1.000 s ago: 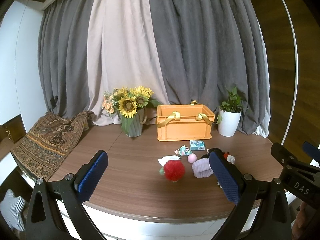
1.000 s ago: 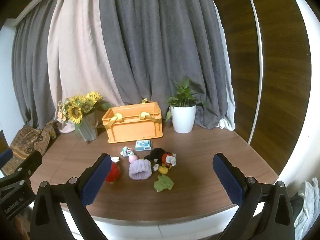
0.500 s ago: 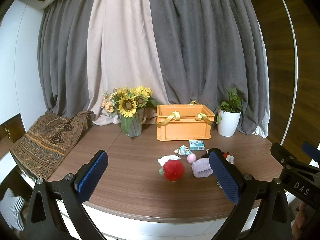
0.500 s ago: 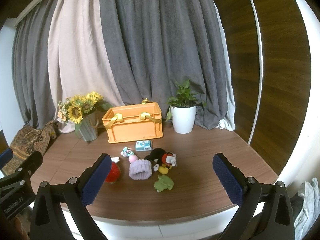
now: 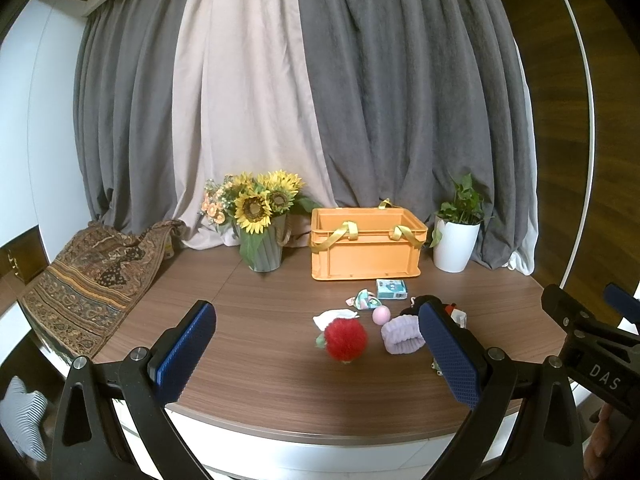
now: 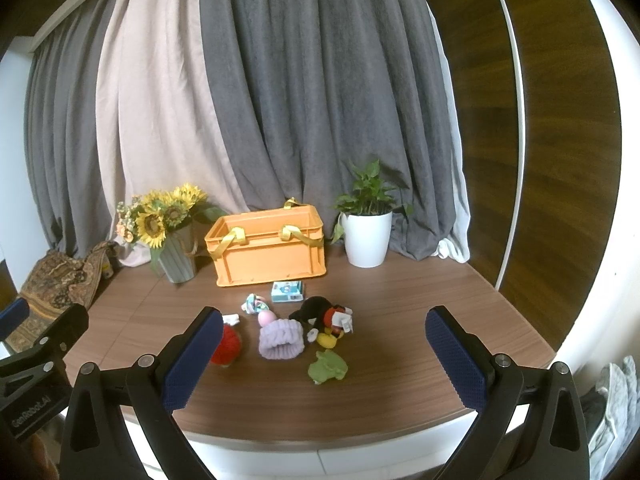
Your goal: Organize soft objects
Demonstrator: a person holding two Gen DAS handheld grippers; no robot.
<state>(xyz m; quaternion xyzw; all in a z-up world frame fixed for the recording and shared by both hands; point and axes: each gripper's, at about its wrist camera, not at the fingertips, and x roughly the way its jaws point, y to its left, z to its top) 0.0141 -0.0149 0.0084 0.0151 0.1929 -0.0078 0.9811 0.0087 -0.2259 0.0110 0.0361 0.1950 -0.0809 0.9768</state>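
Observation:
An orange crate [image 5: 366,248] [image 6: 267,249] with yellow strap handles stands at the back of the wooden table. In front of it lie soft items: a red fluffy ball [image 5: 345,339] [image 6: 228,346], a purple scrunchie-like band [image 5: 402,335] [image 6: 280,338], a small pink ball [image 5: 380,315] [image 6: 266,317], a black-and-red plush [image 6: 326,318], a green plush [image 6: 328,367], a pastel cloth piece [image 5: 363,298] [image 6: 254,303] and a white cloth [image 5: 334,315]. My left gripper [image 5: 316,354] and right gripper [image 6: 324,360] hang open above the table's near edge, both empty.
A vase of sunflowers [image 5: 260,220] [image 6: 170,228] stands left of the crate and a white potted plant [image 5: 458,232] [image 6: 367,224] to its right. A small blue box [image 5: 391,289] [image 6: 287,291] lies before the crate. A patterned cloth [image 5: 92,276] drapes the table's left end. Curtains hang behind.

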